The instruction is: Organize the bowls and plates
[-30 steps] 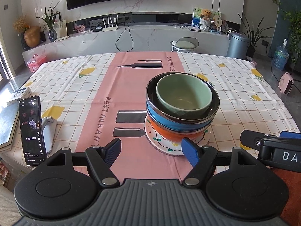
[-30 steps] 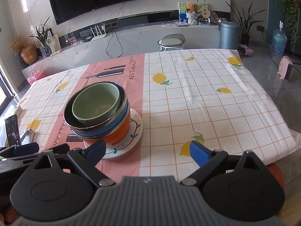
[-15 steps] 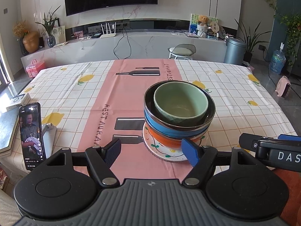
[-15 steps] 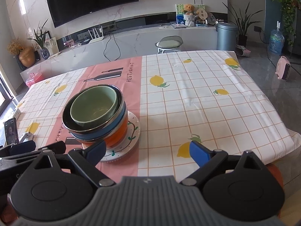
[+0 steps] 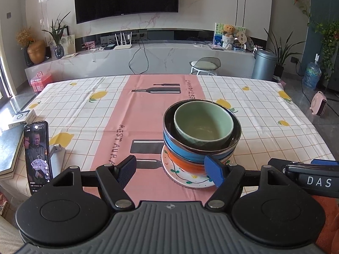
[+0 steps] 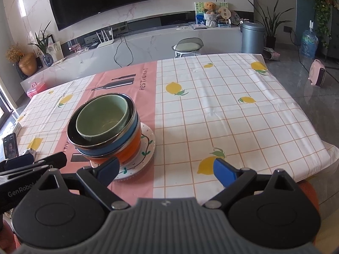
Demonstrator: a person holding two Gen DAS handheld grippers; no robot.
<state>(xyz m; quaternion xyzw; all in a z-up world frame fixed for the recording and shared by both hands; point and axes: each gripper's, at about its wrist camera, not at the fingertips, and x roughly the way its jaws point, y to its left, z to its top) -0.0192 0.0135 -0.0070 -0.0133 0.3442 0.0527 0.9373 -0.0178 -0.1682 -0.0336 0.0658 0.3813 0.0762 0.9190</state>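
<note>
Legible text: we read "DAS" in white on the black body of the right gripper at 3 o'clock in the left wrist view, and "GenRobot" on the left gripper at 9 o'clock in the right wrist view. The tablecloth carries "RESTAURANT" printed twice on its pink centre band, beside bottle and knife silhouettes; elsewhere it shows an orange grid with lemons.

Task items: one stack stands on the pink band near the table's near edge. From the bottom up it holds a white plate with green leaves and a black vine line, an orange bowl, a blue bowl, a dark bowl with a glossy rim, and a pale green bowl seated off-centre toward 2 o'clock. The green bowl's base appears wet or stained; we cannot confirm which.

Tool state: both grippers have their blue pads spread wide and hold nothing. The stack sits at 1 o'clock from the left gripper and 10 o'clock from the right.

A phone with a lit screen stands propped at 9 o'clock.
</note>
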